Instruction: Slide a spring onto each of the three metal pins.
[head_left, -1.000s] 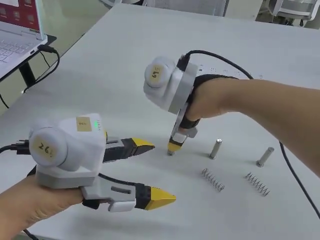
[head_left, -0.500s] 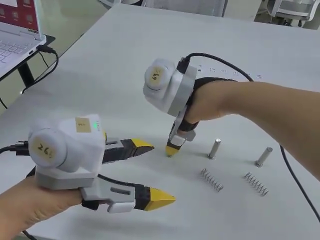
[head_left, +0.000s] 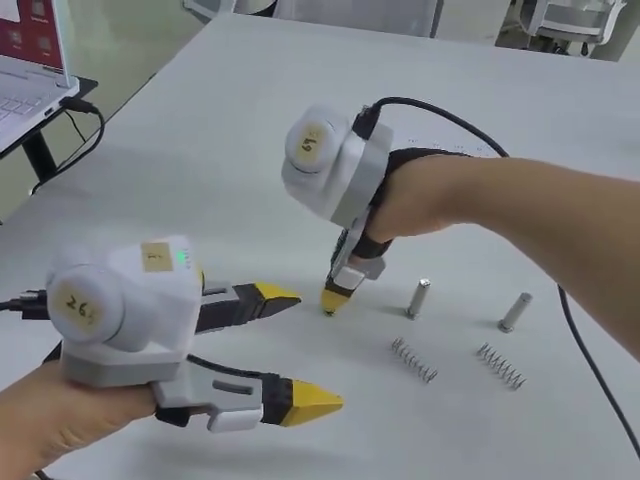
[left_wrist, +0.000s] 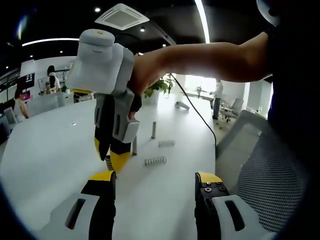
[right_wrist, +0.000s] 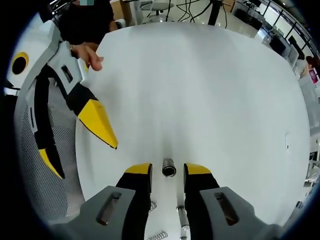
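Three short metal pins stand on the white table. My right gripper (head_left: 331, 300) points straight down over the leftmost pin (right_wrist: 169, 168), which stands between its slightly parted jaws without touching them. A coil (left_wrist: 108, 162) shows around that pin just under the yellow tips. The middle pin (head_left: 418, 298) and the right pin (head_left: 514, 312) stand bare. Two loose springs (head_left: 413, 360) (head_left: 500, 366) lie in front of them. My left gripper (head_left: 305, 348) hovers open and empty at the near left, pointing toward the right gripper (left_wrist: 111, 150).
The right gripper's black cable (head_left: 440, 115) runs back across the table (head_left: 200, 150). A laptop (head_left: 25, 60) sits on a side stand at the far left. Office chairs stand beyond the far edge.
The head camera has shifted a little, so the whole picture has slid. The right gripper stays over the leftmost pin and the left gripper holds its place, open.
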